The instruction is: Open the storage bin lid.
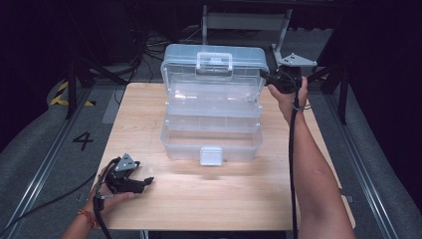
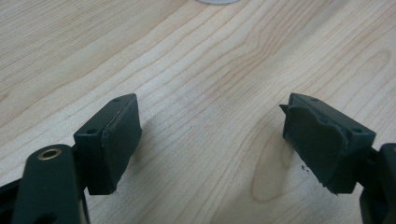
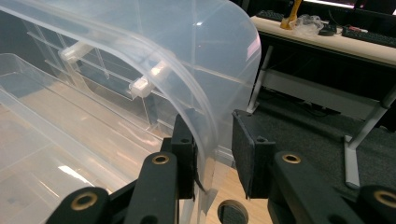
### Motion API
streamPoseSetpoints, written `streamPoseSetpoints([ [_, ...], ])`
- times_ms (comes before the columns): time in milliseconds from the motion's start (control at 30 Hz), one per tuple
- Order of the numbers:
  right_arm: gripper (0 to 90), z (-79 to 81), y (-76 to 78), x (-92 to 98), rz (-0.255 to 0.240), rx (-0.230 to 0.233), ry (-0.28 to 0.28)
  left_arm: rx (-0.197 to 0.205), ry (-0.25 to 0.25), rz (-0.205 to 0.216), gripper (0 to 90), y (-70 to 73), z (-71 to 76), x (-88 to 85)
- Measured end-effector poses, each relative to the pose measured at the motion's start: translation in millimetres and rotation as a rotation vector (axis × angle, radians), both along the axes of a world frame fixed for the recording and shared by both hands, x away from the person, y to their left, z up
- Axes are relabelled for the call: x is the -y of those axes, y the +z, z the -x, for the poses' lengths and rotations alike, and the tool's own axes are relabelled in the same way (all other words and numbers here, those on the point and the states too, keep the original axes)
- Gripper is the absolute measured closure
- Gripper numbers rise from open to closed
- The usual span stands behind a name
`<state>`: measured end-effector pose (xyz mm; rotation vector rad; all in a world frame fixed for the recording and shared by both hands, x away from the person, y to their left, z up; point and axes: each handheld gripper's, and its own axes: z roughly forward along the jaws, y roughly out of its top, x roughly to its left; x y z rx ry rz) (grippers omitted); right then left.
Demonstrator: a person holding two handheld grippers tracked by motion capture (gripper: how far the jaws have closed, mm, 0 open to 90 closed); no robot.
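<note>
The right hand-held gripper is at the far right corner of the clear plastic storage box, straddling the edge of its raised lid. The lid rim runs between the jaws: the left pad lies against it, while a gap shows between the rim and the right pad, so this looks like a loose hold on the lid rather than a firm pinch, and I cannot tell how much pressure there is. The left hand-held gripper rests low over the near left corner of the worktop, jaws spread and nothing but bare wood between them.

The main risk, as I judge it, is at that lid corner. The plastic is thin, smooth and curved, and only one pad is seated; if the hand pulls or tilts, the rim could slide out and the lid could drop shut or swing back. Holding at one corner alone could also twist the lid or drag the light box across the worktop, as the other hand is not steadying it.

The box stands in the middle of the worktop, lid upright at the back, trays stepped open, front latch facing the person. It lies well apart from the left hand-held gripper, ahead and to its right.
</note>
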<state>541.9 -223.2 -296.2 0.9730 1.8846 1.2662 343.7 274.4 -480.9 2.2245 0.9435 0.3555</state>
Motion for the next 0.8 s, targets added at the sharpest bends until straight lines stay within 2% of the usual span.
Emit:
streamPoseSetpoints([
  [467,76.0,-8.3,0.9,1.7,-0.025,-0.005,0.0,0.002,0.004,0.001,19.3,-0.1,-0.4,0.4],
  [600,77.4,-11.0,-0.2,3.9,-0.049,-0.009,0.006,0.002,0.002,-0.002,19.3,0.1,-0.7,0.2],
  [800,77.5,-15.3,0.5,3.6,-0.051,-0.017,0.007,0.001,0.006,-0.001,18.7,-0.1,-1.0,0.7],
])
